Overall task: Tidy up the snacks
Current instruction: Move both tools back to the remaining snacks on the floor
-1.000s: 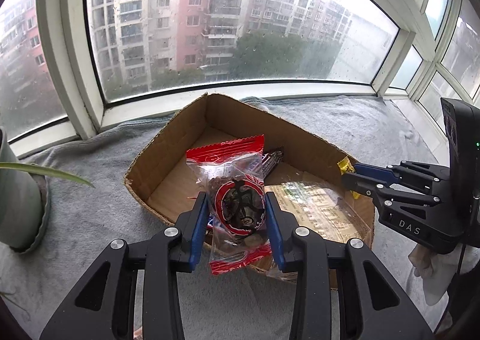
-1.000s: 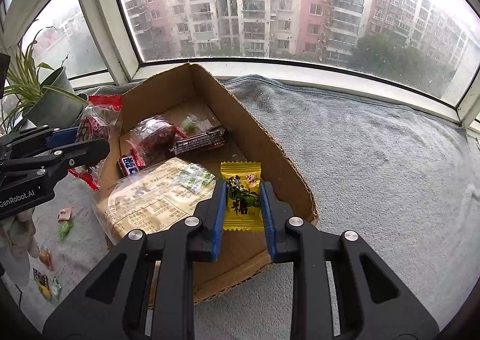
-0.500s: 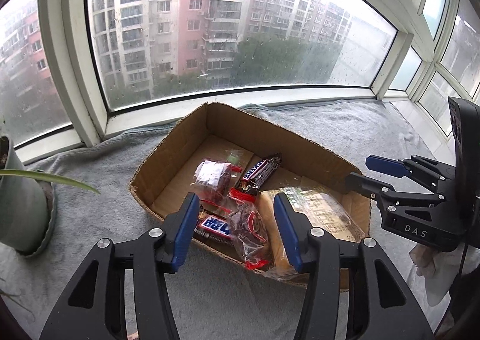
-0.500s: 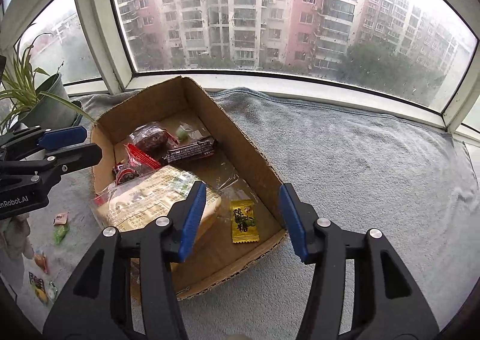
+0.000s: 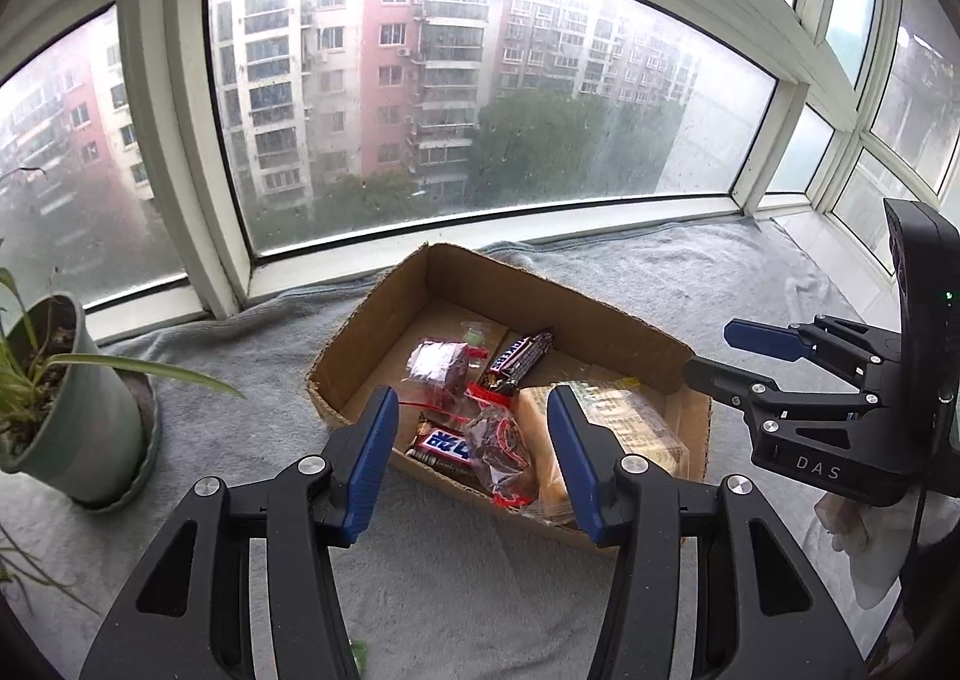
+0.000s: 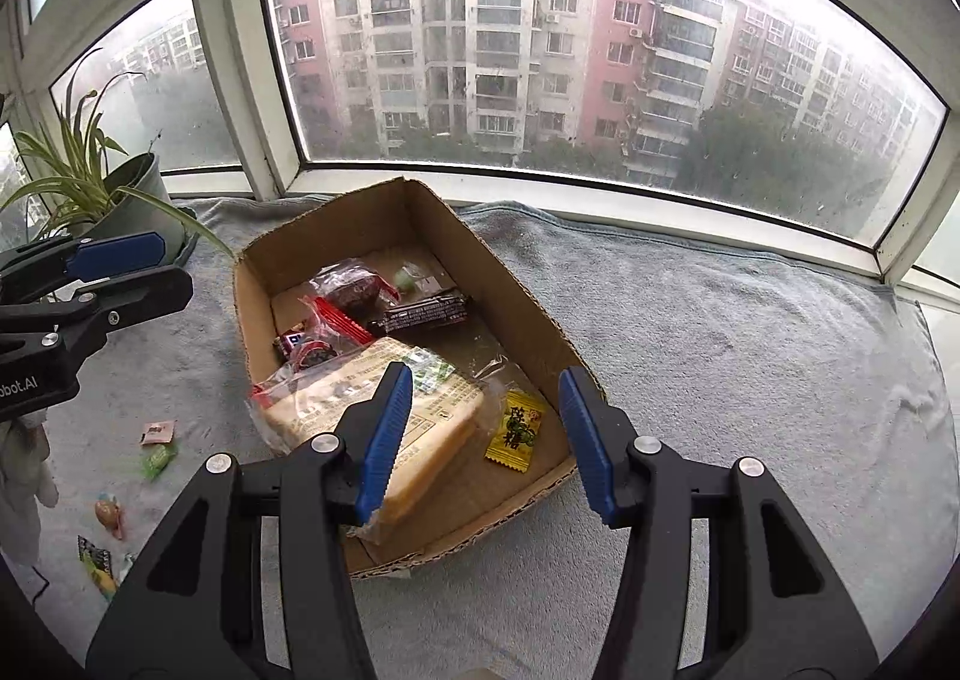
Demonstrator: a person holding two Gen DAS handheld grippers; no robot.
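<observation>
Both the left hand-held gripper [image 5: 472, 449] and right hand-held gripper [image 6: 485, 437] hang wide and empty above the box [image 6: 528, 314] of snacks [image 6: 420, 314].

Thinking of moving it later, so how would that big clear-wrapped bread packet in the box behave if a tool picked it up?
The bread packet would likely squash under a tight pinch, since it looks like soft sliced loaf. Its loose clear film may slip or bunch. It is the widest item in the cardboard box, so it would probably sag if gripped at one end.
</observation>
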